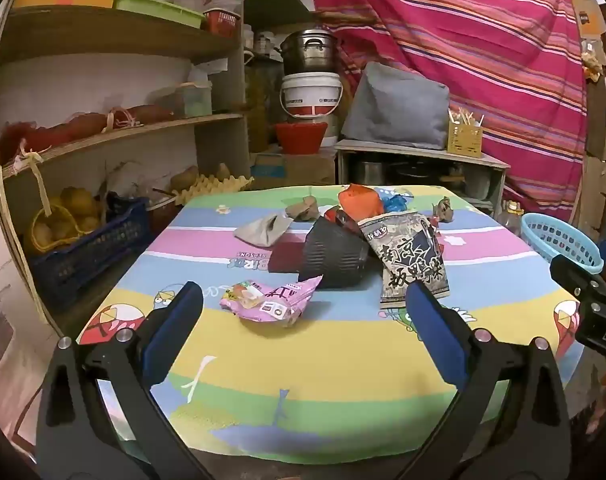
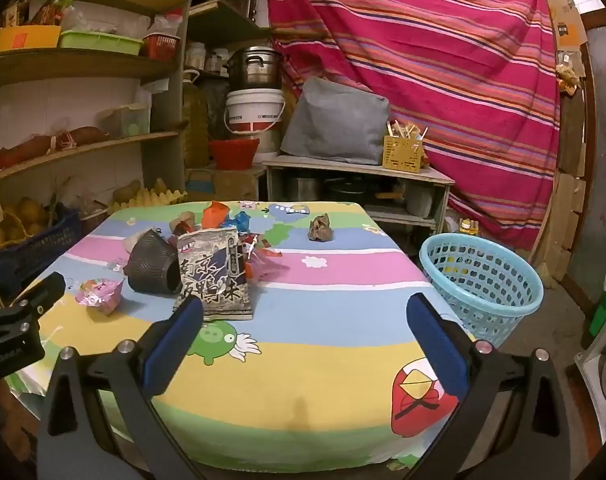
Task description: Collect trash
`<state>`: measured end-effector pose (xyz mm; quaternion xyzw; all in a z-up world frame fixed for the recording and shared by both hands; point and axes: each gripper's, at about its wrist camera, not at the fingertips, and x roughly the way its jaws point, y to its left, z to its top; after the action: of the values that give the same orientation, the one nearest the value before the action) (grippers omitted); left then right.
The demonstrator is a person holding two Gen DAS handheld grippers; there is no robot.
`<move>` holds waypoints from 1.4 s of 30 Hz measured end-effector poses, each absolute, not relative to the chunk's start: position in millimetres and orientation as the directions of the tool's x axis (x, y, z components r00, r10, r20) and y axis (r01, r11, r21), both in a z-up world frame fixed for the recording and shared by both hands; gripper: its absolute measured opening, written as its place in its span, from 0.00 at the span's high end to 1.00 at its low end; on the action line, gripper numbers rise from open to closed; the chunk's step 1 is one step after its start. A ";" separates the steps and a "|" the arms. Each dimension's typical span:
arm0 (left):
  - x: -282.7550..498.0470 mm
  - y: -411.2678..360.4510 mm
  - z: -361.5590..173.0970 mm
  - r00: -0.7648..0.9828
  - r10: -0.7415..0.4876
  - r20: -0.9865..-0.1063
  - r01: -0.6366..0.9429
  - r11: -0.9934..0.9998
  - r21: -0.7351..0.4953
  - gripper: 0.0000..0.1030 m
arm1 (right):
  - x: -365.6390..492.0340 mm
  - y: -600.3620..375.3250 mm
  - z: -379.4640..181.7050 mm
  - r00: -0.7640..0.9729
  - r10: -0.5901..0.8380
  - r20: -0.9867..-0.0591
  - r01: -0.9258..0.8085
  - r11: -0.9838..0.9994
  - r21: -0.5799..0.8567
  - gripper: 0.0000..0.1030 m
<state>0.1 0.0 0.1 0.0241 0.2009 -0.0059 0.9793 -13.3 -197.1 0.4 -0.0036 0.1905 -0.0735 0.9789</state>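
Trash (image 1: 345, 248) lay heaped mid-table, pink wrapper (image 1: 269, 300) toward near left edge | left gripper (image 1: 303, 320) and right gripper (image 2: 303, 326) both gaped wide, empty, over near edge | bin (image 2: 481, 284) on floor off right edge | risk: light wrappers could skid off when pinched.
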 end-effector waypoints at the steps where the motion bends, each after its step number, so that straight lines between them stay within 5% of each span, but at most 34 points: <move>1: 0.0 -0.3 0.2 0.918 -0.003 -0.396 0.022 0.999 0.043 0.05 | -13.1 -196.3 0.4 0.916 -0.148 -0.372 0.144 0.989 -0.038 0.04; 42: 14.4 3.8 0.3 0.913 -0.009 -0.407 0.018 1.000 0.018 0.05 | -9.1 -202.8 2.1 0.916 -0.137 -0.376 0.143 0.990 -0.013 0.04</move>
<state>14.4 3.8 0.3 0.0109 0.2081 -0.0071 0.9780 -9.1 -202.8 2.1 0.0073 0.1914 -0.0715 0.9789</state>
